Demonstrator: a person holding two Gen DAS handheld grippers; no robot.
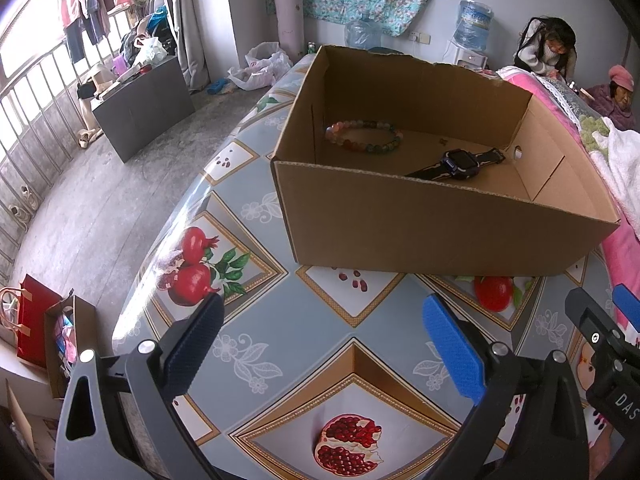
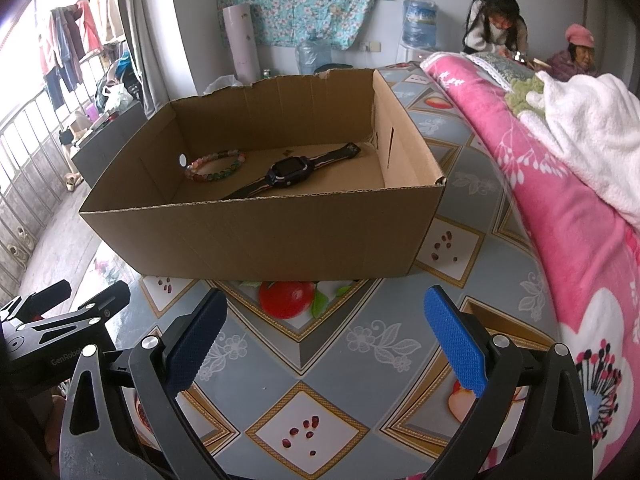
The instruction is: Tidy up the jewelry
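Observation:
An open cardboard box (image 1: pixel 420 232) (image 2: pixel 256 240) stands on the patterned table. Inside it lie a multicoloured bead bracelet (image 1: pixel 364 136) (image 2: pixel 216 166) and a dark wristwatch (image 1: pixel 460 164) (image 2: pixel 290 172) beside it. My left gripper (image 1: pixel 320 312) is open and empty, held above the table in front of the box. My right gripper (image 2: pixel 324 308) is open and empty too, also in front of the box. The right gripper shows at the right edge of the left wrist view (image 1: pixel 600 328). The left gripper shows at the left edge of the right wrist view (image 2: pixel 68 312).
The table (image 1: pixel 248 360) (image 2: pixel 340 360) has a grey-blue pomegranate-print cover. A pink floral blanket (image 2: pixel 560 200) with a white towel (image 2: pixel 592 128) lies along its right side. The table's left edge drops to the floor (image 1: pixel 100 208). Two people (image 2: pixel 532 48) sit at the far right.

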